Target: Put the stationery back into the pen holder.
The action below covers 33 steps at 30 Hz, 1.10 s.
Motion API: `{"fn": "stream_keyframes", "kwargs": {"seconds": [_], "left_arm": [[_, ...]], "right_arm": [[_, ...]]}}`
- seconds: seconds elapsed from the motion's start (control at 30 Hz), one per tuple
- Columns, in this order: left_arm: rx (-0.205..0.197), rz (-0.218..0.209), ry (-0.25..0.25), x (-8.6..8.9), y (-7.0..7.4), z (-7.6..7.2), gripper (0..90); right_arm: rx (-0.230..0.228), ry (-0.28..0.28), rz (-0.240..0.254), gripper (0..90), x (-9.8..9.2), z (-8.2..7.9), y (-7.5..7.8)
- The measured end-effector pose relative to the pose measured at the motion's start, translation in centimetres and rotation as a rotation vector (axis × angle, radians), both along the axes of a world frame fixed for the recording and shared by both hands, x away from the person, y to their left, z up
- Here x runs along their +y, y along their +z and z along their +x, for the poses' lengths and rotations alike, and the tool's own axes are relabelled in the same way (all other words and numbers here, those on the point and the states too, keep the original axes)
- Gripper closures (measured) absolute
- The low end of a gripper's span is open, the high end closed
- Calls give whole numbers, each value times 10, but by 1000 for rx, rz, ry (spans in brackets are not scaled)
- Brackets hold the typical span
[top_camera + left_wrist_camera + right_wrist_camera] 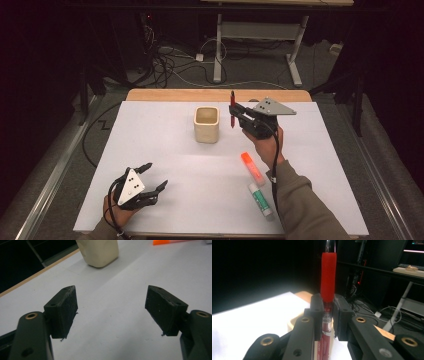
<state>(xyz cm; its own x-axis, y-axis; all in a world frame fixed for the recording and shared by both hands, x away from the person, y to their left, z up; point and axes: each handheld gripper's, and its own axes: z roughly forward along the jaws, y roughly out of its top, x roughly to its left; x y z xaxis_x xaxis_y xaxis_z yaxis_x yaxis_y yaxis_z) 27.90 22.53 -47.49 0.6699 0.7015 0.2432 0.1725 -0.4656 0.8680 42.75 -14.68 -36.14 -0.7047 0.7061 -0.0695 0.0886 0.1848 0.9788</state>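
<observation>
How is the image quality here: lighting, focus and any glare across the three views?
High view: the white table is evenly lit against dark surroundings, slightly soft overall. Left gripper view: the fingers are sharp, while the cream cup is softer, with no harsh glare. Right gripper view: the red pen is reasonably sharp, the paper beside it is overexposed, and the background is dim.

So the left gripper (111, 312) sits low over the white desk (120, 290), jaws spread wide with nothing between them. A cream cup (98, 251) stands ahead near the desk's wooden edge, and an orange marker (170, 241) lies off right.
</observation>
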Motion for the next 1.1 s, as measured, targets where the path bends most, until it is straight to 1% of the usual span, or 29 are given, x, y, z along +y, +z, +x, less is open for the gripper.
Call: {"fn": "stream_keyframes", "kwargs": {"seconds": [0.07, 0.13, 0.17, 0.2, 0.23, 0.27, 0.33, 0.4, 0.53, 0.6, 0.67, 0.7, 0.77, 0.97, 1.1], "left_arm": [[-15, -9, 8, 1, 1, -1, 253], [-11, -10, 9, 2, 1, -1, 253], [-11, -10, 9, 2, 1, -1, 253], [-11, -10, 8, 2, 1, -1, 253], [-12, -11, 6, 2, 1, -2, 253], [-13, -12, 7, 2, 1, -2, 253], [-13, -9, 7, 1, 1, -2, 253], [-9, -5, 8, 1, 0, -2, 253], [-8, -5, 8, 1, 0, -2, 252], [-10, -6, 7, 2, 0, -3, 252], [-7, -13, 8, 2, 0, -3, 252], [-6, -13, 8, 3, 0, -3, 252], [-2, -10, 5, 3, 0, -3, 252], [0, -12, 0, 2, -1, -2, 252], [1, -8, -6, 1, -1, -3, 252]], "right_arm": [[-5, 2, 8, 802, 4, 3, 4], [-7, 2, 25, 801, 9, 7, 7], [-7, 2, 25, 801, 9, 7, 7], [-13, 5, 25, 801, 15, 10, 9], [-13, 5, 25, 801, 15, 10, 9], [-11, 10, 44, 801, 19, 13, 10], [-12, 8, 48, 801, 24, 17, 11], [-6, 9, 54, 801, 27, 19, 10], [13, 27, 58, 801, 40, 27, 4], [17, 24, 54, 801, 42, 29, 3], [23, 26, 60, 801, 45, 31, 0], [28, 23, 58, 801, 47, 32, -1], [35, 23, 33, 801, 51, 35, -6], [59, 24, 19, 800, 53, 38, -12], [65, 29, 2, 800, 54, 40, -15]]}}
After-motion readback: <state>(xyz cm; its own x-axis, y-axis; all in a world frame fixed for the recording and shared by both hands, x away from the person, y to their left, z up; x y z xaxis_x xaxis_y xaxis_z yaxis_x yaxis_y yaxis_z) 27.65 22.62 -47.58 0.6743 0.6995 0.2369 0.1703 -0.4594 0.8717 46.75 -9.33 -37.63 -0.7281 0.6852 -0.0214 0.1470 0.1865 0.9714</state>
